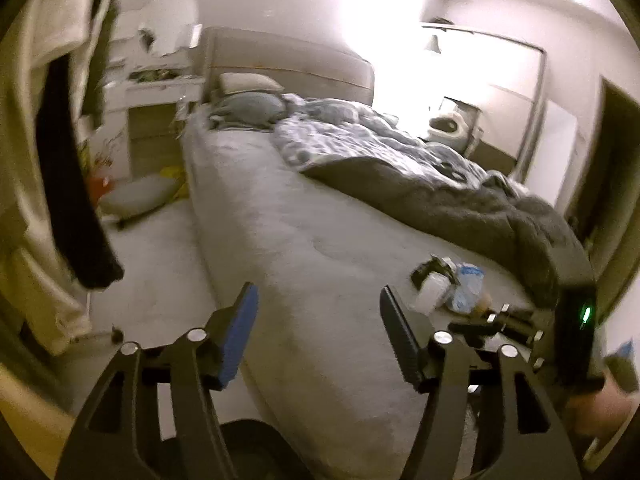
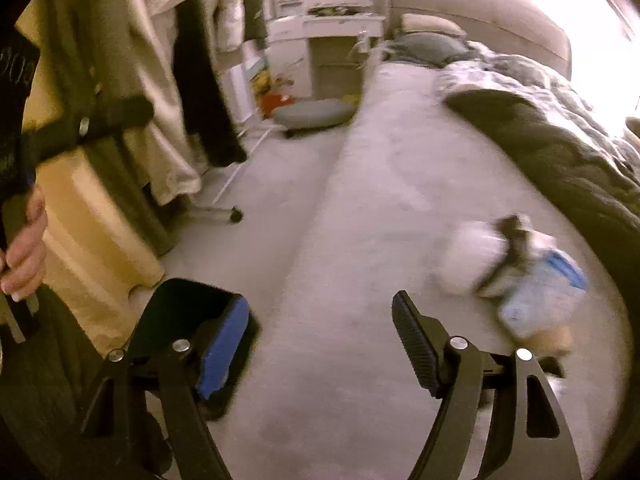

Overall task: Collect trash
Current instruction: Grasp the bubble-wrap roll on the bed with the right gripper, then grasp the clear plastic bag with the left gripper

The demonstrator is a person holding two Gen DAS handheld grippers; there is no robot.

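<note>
A small heap of trash [image 1: 452, 284] lies on the grey bed sheet near the foot of the bed: a white crumpled piece, a blue and white plastic packet and a dark scrap. In the right wrist view the same heap [image 2: 516, 276] is blurred and sits right of and beyond my right gripper [image 2: 320, 297]. That gripper is open over the sheet with nothing between its pads. My left gripper [image 1: 318, 288] also stands open and empty above the bed's edge, left of the heap. A black container [image 2: 176, 308] shows behind the right gripper's left finger.
A rumpled grey duvet [image 1: 460, 196] covers the bed's far side, with pillows [image 1: 248, 108] at the head. Clothes [image 2: 132, 80] hang on a wheeled rack at the left. A grey cushion [image 2: 312, 114] lies on the carpet by a cluttered white desk [image 2: 320, 24].
</note>
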